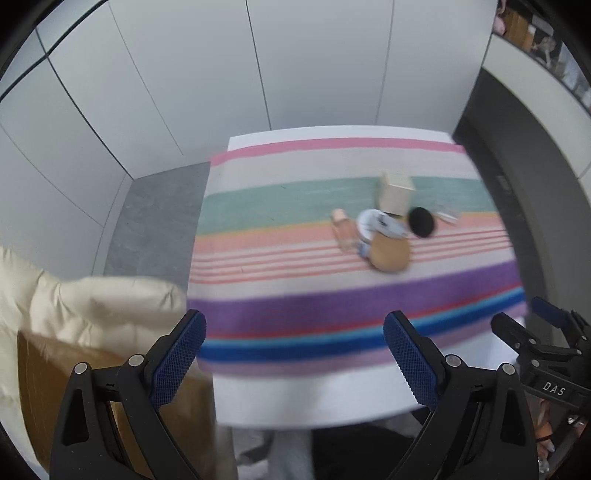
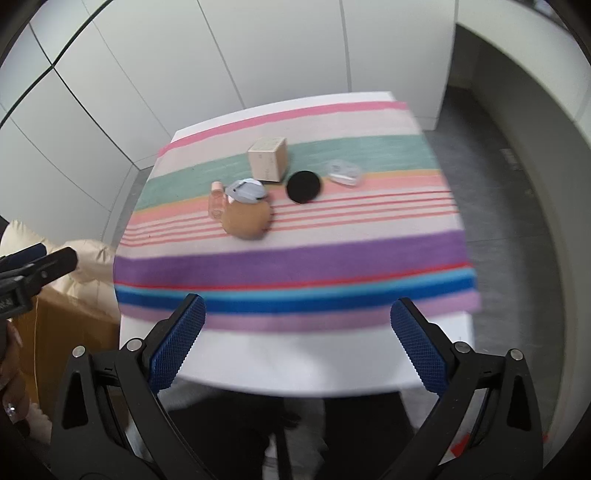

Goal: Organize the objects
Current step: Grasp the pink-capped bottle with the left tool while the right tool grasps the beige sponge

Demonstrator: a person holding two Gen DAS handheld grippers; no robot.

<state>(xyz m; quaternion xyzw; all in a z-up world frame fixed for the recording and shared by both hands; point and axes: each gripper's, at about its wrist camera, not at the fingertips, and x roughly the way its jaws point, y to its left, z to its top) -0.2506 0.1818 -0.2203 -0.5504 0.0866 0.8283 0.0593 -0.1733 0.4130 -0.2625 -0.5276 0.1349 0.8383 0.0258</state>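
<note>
white table (image 2: 295,373) with a striped cloth (image 2: 295,254) over most of it. both grippers hang above the near edge, left gripper (image 1: 294,354) and right gripper (image 2: 298,343), each spread wide and holding nothing. mid-cloth there's a little cluster: beige box (image 2: 269,159), tan round pouch (image 2: 246,221) touching a grey-blue case (image 2: 246,192), black disc (image 2: 304,186), clear packet (image 2: 345,172), small pink bottle (image 2: 217,199).

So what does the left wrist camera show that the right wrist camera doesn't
Only the left wrist view shows the cluttered shelves at the top right and the right gripper entering from the right edge.

Only the right wrist view shows a hand at the left edge and red marks on the floor.

Both share the striped cloth, beige box, black disc, tan pouch and cream jacket.
</note>
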